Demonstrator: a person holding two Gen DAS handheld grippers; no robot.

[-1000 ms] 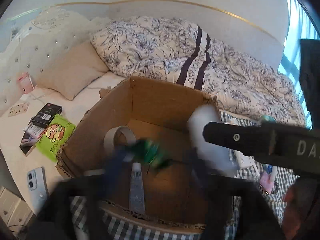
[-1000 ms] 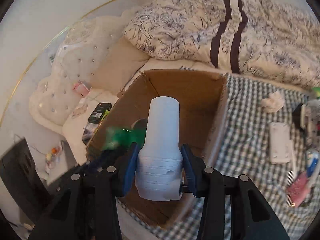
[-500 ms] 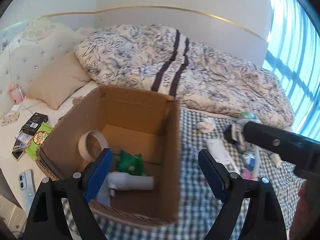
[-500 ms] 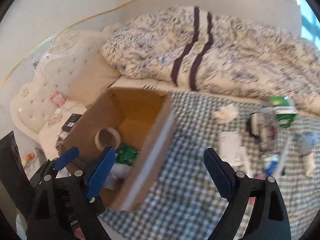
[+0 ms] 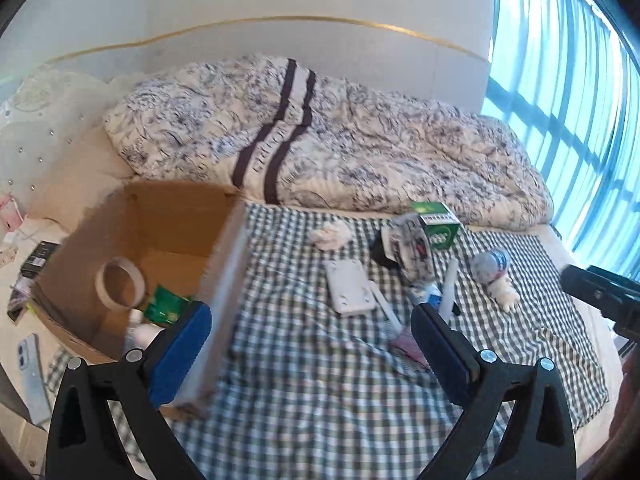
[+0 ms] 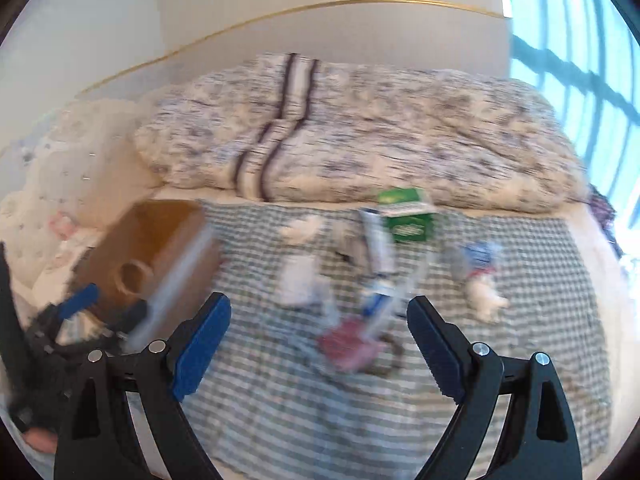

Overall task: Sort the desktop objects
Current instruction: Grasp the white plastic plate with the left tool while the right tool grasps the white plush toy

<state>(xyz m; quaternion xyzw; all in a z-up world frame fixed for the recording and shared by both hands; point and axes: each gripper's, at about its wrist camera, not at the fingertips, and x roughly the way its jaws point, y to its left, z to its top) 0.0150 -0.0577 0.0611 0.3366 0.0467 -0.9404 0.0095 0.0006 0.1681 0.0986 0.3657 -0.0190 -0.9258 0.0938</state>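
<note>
- Checked cloth (image 5: 304,384) is spread over a bed, with a floral duvet (image 5: 360,148) bunched behind and a window (image 5: 560,92) at the right.
- An open box (image 5: 176,220) at the left holds a tape roll (image 5: 119,283), a green packet (image 5: 165,309) and a white bottle (image 5: 141,332) lying on its side.
- Loose items are scattered on the cloth: a green carton (image 5: 437,225), a flat white block (image 5: 349,292), a plush toy (image 5: 496,278).
- Left gripper (image 5: 312,354) jaws have just been opening and stand wide apart with nothing between; right gripper (image 6: 318,350) jaws are likewise spread and empty.

One cardboard box (image 5: 132,236) stands at the checked cloth's (image 5: 320,380) left edge, holding one tape roll (image 5: 118,284) and one green packet (image 5: 164,308). On the cloth: one green carton (image 5: 438,226), one white flat block (image 5: 348,286), one crumpled tissue (image 5: 330,234), one small plush figure (image 5: 496,280).
</note>
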